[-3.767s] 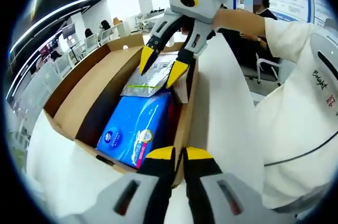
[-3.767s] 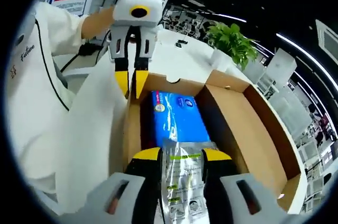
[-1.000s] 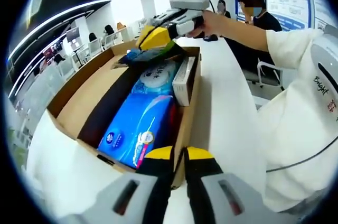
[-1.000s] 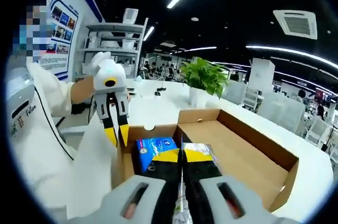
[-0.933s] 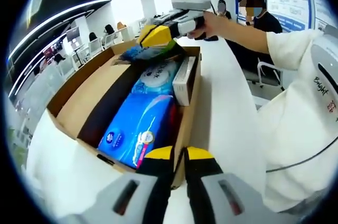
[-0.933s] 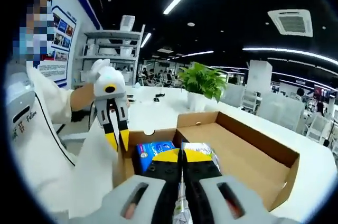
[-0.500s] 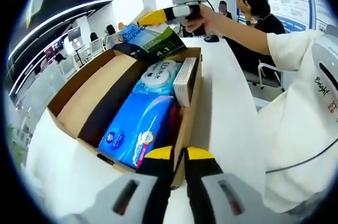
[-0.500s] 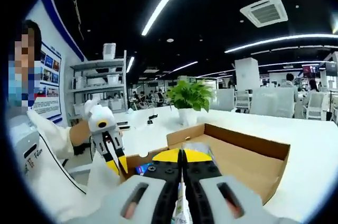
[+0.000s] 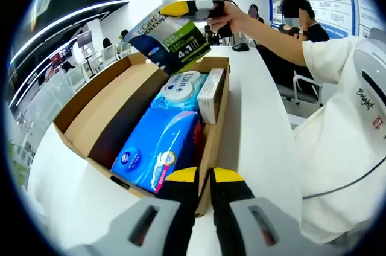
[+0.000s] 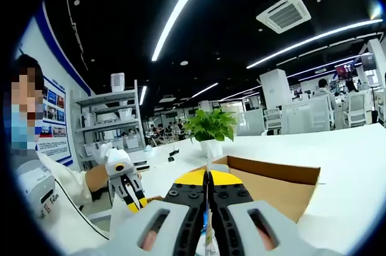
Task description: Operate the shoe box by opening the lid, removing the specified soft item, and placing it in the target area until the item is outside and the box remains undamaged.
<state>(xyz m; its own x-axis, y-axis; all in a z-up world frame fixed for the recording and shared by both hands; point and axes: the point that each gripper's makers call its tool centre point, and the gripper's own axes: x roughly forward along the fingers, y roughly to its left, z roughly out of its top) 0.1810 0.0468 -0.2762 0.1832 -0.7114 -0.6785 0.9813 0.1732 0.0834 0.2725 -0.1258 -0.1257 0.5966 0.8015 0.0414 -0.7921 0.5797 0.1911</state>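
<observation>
Lifted higher than a moment ago, the green-and-silver pouch hangs clear above the open shoe box, pinched in the right gripper. The left gripper, apparently closed, touches the box's near wall.

Brown cardboard shoe box on a white bench — blue tissue pack inside; lifted sachet is blue, green and white.
</observation>
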